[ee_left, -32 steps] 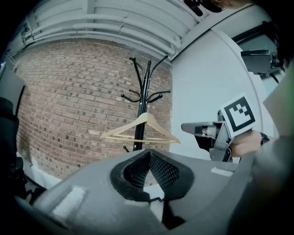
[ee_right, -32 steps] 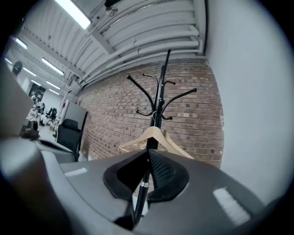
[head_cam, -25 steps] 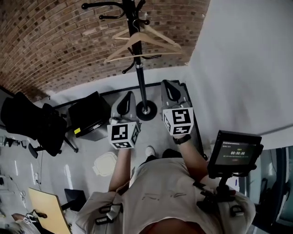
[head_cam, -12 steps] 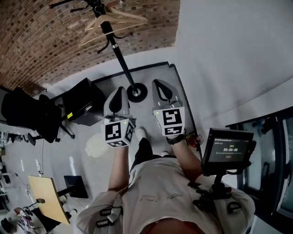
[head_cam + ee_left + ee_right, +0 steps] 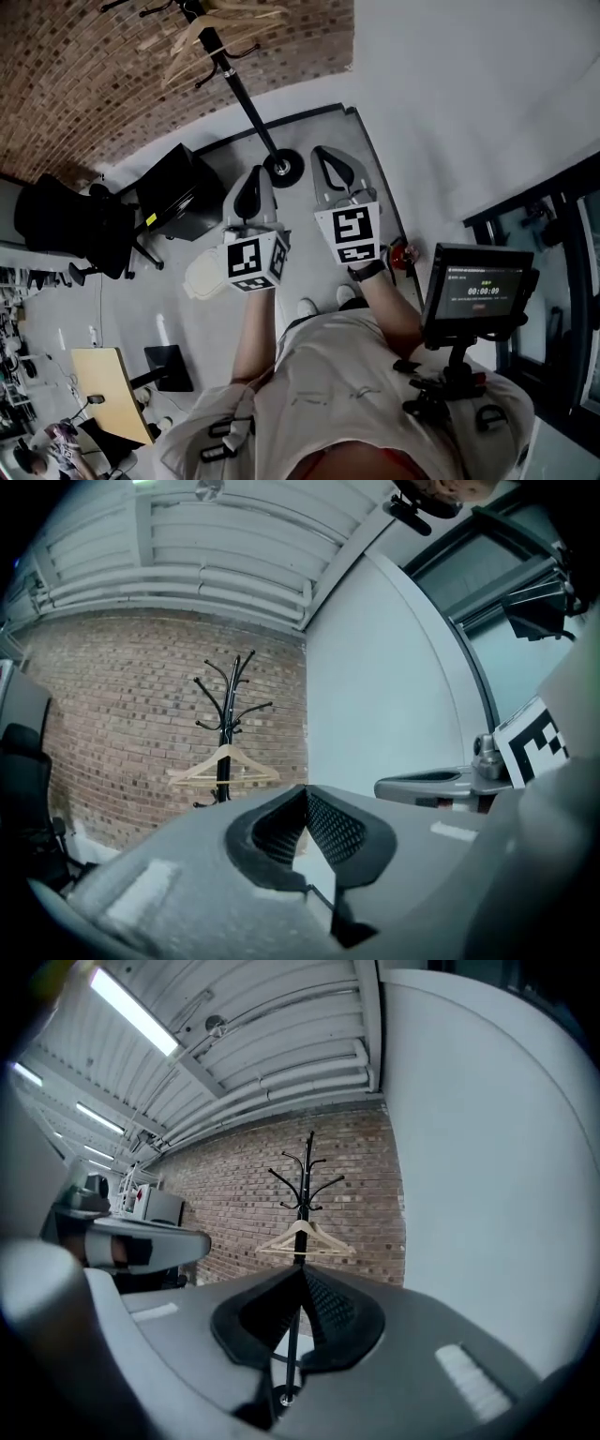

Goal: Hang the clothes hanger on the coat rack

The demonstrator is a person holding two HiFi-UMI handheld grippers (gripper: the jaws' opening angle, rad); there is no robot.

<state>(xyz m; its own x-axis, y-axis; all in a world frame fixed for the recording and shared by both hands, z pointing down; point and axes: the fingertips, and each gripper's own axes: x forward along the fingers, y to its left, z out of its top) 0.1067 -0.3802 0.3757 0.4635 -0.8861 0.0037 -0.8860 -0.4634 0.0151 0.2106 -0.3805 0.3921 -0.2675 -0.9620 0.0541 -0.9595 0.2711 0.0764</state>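
A black coat rack point(image 5: 246, 98) stands against the brick wall, with a wooden hanger point(image 5: 217, 21) on its hooks at the top edge of the head view. The rack point(image 5: 225, 719) and hanger point(image 5: 223, 765) are small and far off in the left gripper view. In the right gripper view the rack point(image 5: 302, 1180) and hanger point(image 5: 305, 1238) are straight ahead. My left gripper point(image 5: 253, 180) and right gripper point(image 5: 326, 159) are side by side, level, pointing at the rack's base point(image 5: 284, 169). Both are shut with nothing between the jaws point(image 5: 305, 789) point(image 5: 302, 1271).
A black office chair point(image 5: 66, 230) and a black cabinet point(image 5: 178, 192) stand left of the rack. A white wall point(image 5: 450, 103) runs along the right. A small screen on a mount point(image 5: 478, 292) sits by my right arm. A wooden board point(image 5: 98, 386) leans at lower left.
The rack and hanger have slid toward the top left and grown smaller as the person moved away from them. Both grippers stayed shut and side by side.
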